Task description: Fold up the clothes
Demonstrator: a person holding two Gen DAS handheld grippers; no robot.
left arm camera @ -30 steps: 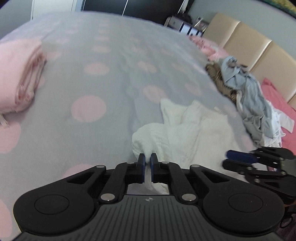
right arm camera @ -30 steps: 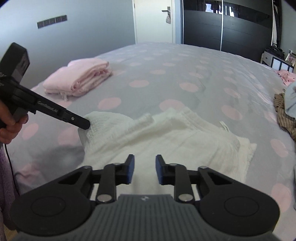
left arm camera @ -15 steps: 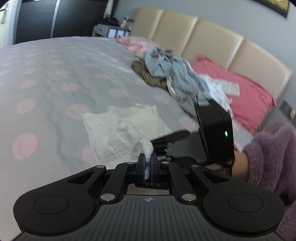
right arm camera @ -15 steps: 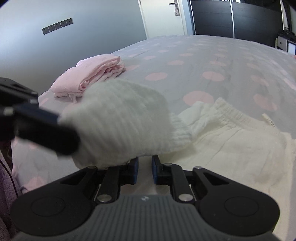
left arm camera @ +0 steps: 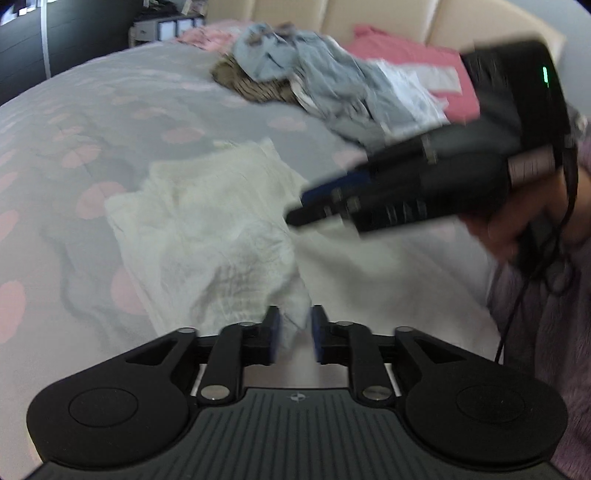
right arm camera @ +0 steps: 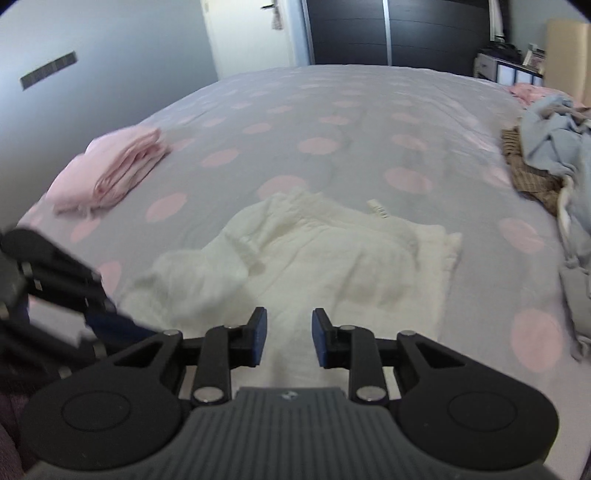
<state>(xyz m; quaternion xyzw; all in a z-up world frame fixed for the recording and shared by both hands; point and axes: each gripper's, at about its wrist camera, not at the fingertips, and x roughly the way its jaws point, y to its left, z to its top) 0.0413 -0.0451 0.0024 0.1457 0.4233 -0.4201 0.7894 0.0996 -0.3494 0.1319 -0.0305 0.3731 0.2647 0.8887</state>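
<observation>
A white crinkled garment (right arm camera: 314, 258) is spread on the near part of a grey bedcover with pink dots (right arm camera: 332, 110), partly folded over itself, with a small label sticking out at its far edge. In the left wrist view the same garment (left arm camera: 207, 229) is seen lying to the left of centre, and a loose corner of it hangs between the blue pads of the left gripper (left arm camera: 294, 334). The jaws of this gripper are opening; the pads are not pressed on the cloth, so the corner is released. The right gripper (right arm camera: 284, 338) is held just above the near edge of the white garment. Its jaws are also opening, and nothing is gripped between them; only the cloth below is seen through the gap. In the left wrist view the right gripper is shown blurred at the right side, carried by a hand (left arm camera: 506, 229) coming out of a purple fluffy sleeve (left arm camera: 546, 332). A folded pink garment (right arm camera: 110, 170) is placed at the far left of the bed. A heap of unfolded clothes (right arm camera: 554, 155), grey-blue and brown striped, is piled at the right side, near a red pillow (left arm camera: 406, 59) and a beige headboard (left arm camera: 480, 22).
</observation>
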